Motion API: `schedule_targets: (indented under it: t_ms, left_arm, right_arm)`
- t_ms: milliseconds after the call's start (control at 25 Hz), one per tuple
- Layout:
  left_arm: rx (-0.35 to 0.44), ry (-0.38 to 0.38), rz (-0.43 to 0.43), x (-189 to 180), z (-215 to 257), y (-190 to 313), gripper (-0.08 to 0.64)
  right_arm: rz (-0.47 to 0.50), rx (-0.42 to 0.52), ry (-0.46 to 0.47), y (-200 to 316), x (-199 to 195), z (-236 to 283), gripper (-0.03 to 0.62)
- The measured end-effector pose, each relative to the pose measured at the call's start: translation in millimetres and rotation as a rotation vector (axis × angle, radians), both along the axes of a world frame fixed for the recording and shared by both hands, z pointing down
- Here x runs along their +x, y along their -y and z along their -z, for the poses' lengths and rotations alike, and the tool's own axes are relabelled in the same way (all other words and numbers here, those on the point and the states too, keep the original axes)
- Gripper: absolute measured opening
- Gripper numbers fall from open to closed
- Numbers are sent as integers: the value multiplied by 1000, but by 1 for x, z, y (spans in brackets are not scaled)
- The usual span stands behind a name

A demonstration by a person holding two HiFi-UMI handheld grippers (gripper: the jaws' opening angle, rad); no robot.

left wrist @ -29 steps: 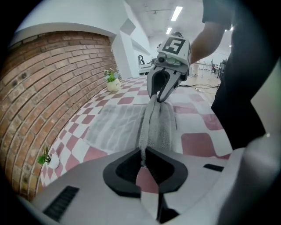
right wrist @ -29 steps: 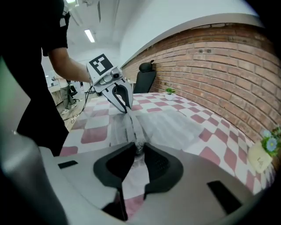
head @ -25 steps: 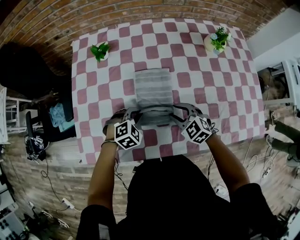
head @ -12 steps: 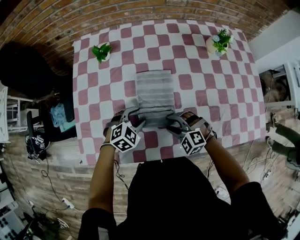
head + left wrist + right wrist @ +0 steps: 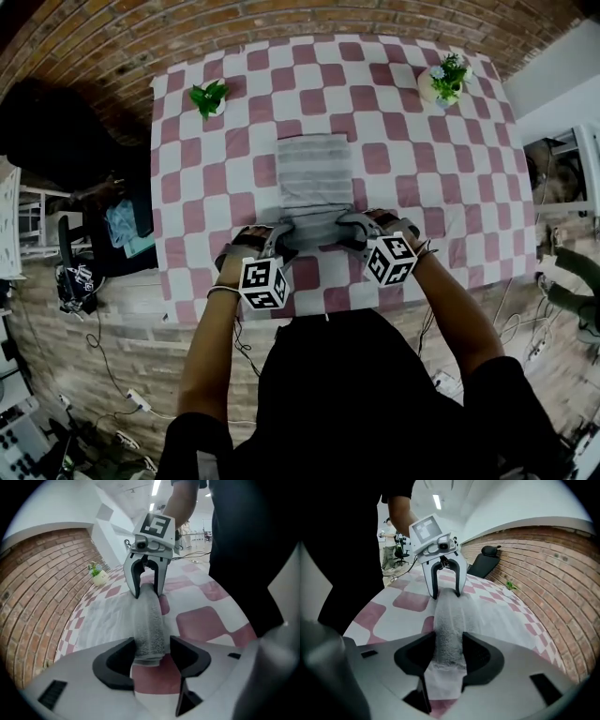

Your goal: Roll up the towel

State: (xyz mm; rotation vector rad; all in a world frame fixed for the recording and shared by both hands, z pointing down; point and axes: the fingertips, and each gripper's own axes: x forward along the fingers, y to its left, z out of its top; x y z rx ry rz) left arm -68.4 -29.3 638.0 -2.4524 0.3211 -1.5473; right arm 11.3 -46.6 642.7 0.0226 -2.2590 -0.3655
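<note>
A grey striped towel (image 5: 314,172) lies flat in the middle of the checked table (image 5: 412,178). Its near end is wound into a roll (image 5: 315,231) that lies crosswise. My left gripper (image 5: 277,236) straddles the roll's left end (image 5: 149,620). Its jaws have just been opening: one pad touches the roll and the other stands slightly off it. My right gripper (image 5: 354,231) is at the roll's right end (image 5: 449,620). Its jaws have just been closing and both pads press the roll. Each gripper faces the other along the roll: the right gripper (image 5: 146,590) and the left gripper (image 5: 445,592).
Two small potted plants stand at the far corners, one at the left (image 5: 208,97) and one at the right (image 5: 442,80). The table's near edge (image 5: 328,314) is just behind the grippers. A dark chair (image 5: 56,131) stands on the brick floor at the left.
Both grippers have turned at the wrist and dropped a little at the roll's ends. The left jaws have spread apart round the roll. The towel's flat part has not shifted.
</note>
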Motion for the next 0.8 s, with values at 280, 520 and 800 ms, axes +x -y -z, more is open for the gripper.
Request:
schedule_targets:
  t_ms: [280,520,800]
  left_arm:
    - [-31,19,35,3,1,-2,78]
    - [-398,-53,-10,18,16,-75,77]
    - [-549,-205,86,22,21,-76,86]
  right_arm:
    - [-82,-136,0,-6,4,7,104]
    - [81,-369,-68,-79,22,16,106]
    - [-16,-708,85,-87,29,32,127]
